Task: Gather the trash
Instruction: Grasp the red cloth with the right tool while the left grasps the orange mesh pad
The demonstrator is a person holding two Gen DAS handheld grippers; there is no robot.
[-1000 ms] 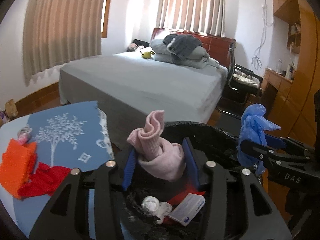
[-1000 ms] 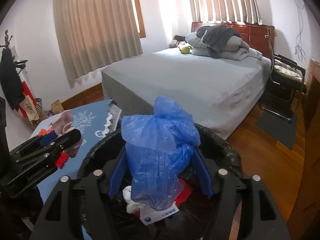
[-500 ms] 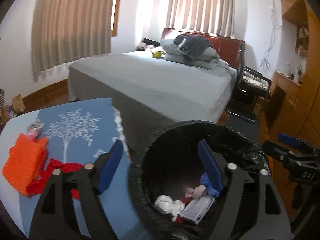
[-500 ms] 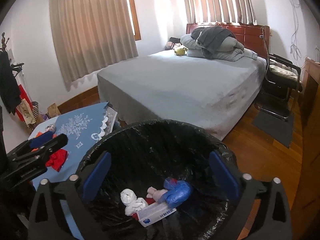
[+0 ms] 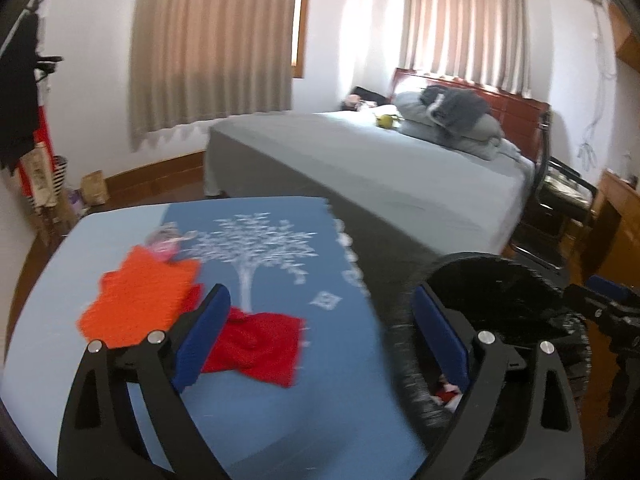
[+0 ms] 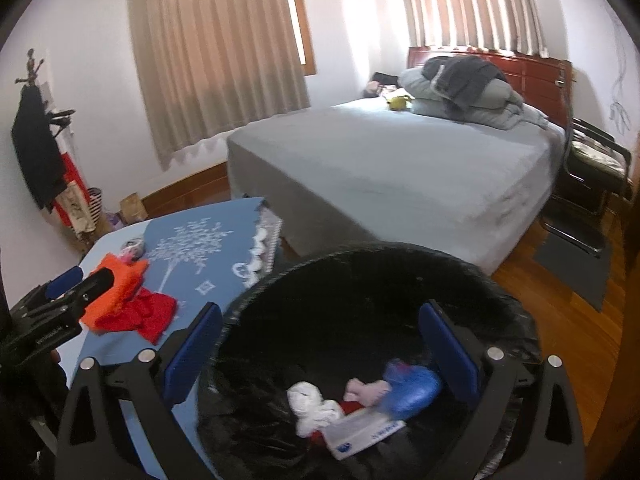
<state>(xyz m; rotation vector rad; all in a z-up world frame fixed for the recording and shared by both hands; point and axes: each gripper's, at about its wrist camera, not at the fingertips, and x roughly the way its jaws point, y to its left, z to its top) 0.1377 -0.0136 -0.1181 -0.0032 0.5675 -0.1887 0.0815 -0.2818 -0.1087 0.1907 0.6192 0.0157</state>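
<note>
My left gripper (image 5: pixel 320 312) hangs over the blue table cloth (image 5: pixel 280 248), its jaws still opening with nothing between them. Just beyond its left finger lie a red cloth (image 5: pixel 256 348), an orange cloth (image 5: pixel 140 300) and a small pink wrapper (image 5: pixel 166 240). My right gripper (image 6: pixel 320 320) stands open and empty over the black-lined bin (image 6: pixel 360 264). Inside the bin lie a blue plastic bag (image 6: pixel 412 390), a pink sock (image 6: pixel 368 390), a white wad (image 6: pixel 308 400) and a white box (image 6: pixel 364 432).
The bin (image 5: pixel 500 276) stands off the table's right edge. A grey bed (image 6: pixel 400 168) fills the room behind it. A black chair (image 6: pixel 592 168) and a dark mat are at the right on wooden floor. A coat rack (image 6: pixel 36 152) stands by the left wall.
Both grippers opened and let go: the pink sock and the blue bag dropped into the bin. The left gripper then swung left from the bin to over the table.
</note>
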